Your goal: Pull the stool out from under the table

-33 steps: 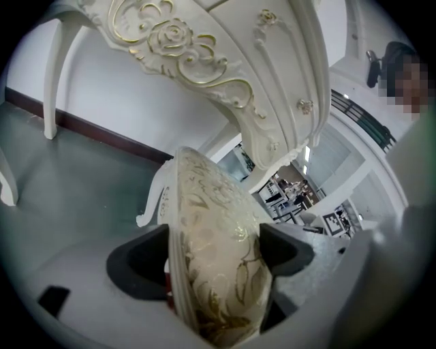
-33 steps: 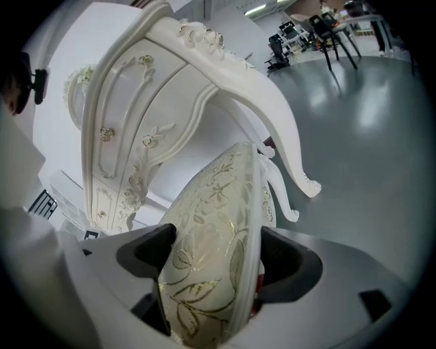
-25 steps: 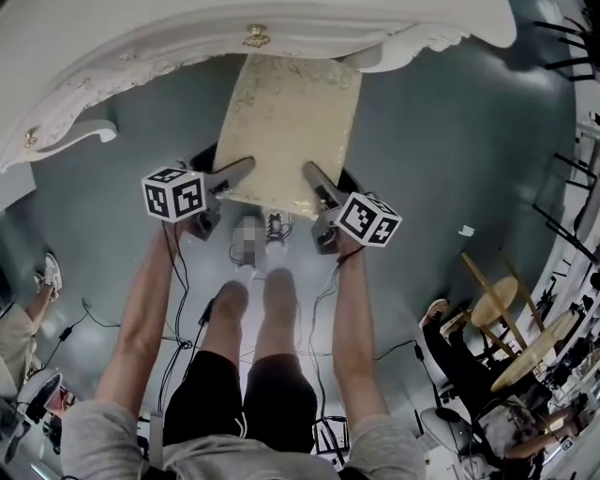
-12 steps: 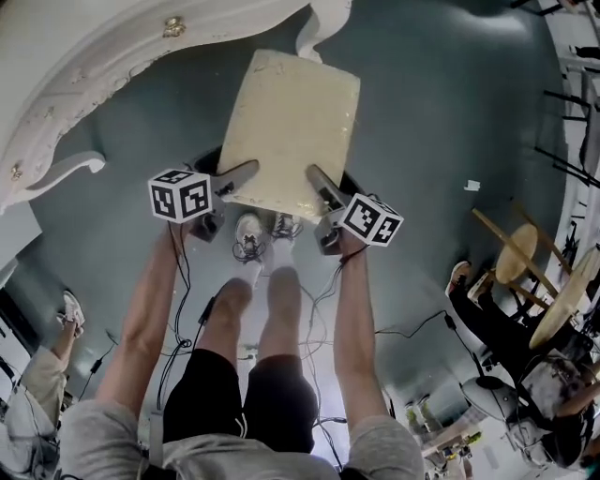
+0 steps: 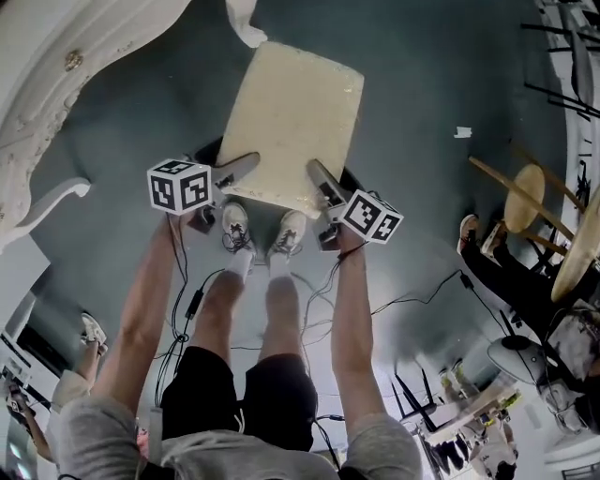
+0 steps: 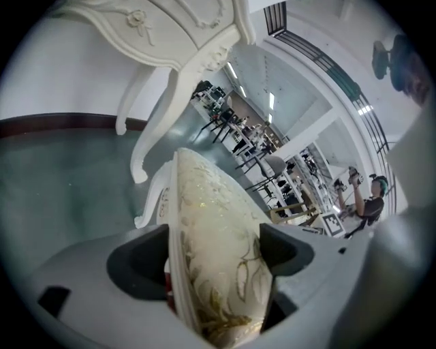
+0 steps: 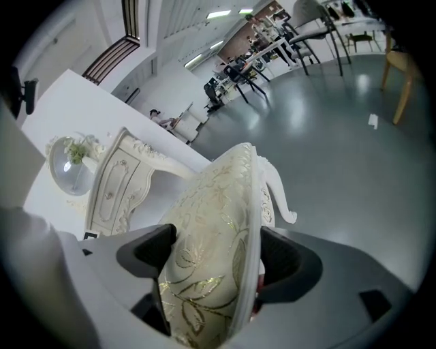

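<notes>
The stool (image 5: 292,122) has a cream seat cushion with a gold floral pattern and white carved legs. In the head view it stands on the grey floor, clear of the white ornate table (image 5: 66,84) at the upper left. My left gripper (image 5: 246,165) is shut on the near left edge of the seat (image 6: 211,252). My right gripper (image 5: 317,174) is shut on the near right edge of the seat (image 7: 208,266). Both gripper views show the cushion filling the gap between the jaws.
The person's white shoes (image 5: 262,230) stand just behind the stool's near edge. Cables (image 5: 394,305) trail over the floor. Wooden chairs (image 5: 534,202) and a seated person (image 5: 511,281) are at the right. A white table leg (image 5: 246,23) is just beyond the stool.
The stool has come back out from under the table with both grippers still shut on it. The table has slid away to the upper left of the view, and the person's feet have stepped backward.
</notes>
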A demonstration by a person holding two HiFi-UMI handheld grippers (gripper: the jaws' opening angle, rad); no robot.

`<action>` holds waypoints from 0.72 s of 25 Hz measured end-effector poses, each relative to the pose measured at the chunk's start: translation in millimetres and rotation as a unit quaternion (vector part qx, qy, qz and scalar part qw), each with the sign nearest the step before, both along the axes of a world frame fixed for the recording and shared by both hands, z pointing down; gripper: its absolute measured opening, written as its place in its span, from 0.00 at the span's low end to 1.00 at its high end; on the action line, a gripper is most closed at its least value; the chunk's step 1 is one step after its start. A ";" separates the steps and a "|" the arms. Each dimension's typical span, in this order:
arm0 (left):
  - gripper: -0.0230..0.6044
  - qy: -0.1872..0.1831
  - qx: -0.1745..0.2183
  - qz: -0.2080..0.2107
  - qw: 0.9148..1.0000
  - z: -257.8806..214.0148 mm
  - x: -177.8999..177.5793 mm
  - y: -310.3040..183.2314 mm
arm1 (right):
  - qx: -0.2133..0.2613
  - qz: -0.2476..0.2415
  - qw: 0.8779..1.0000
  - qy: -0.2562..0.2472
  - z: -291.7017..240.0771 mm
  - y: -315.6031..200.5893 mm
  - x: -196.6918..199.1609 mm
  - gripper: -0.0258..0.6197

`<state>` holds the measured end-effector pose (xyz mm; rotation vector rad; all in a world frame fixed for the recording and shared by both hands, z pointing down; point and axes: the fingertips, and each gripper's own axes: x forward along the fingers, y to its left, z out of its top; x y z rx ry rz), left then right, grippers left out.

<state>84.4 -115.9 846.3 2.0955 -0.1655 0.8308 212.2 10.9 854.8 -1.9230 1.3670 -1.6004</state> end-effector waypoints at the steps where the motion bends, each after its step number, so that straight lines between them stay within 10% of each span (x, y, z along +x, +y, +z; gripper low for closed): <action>1: 0.69 -0.001 -0.001 0.006 1.000 0.8 7.8 8.9 | 0.001 0.007 1.000 -0.001 0.4 10.3 6.0 0.67; 18: 0.69 -0.007 0.002 0.138 0.990 11.8 147.6 162.2 | -0.001 0.139 0.990 0.011 7.8 191.3 109.6 0.67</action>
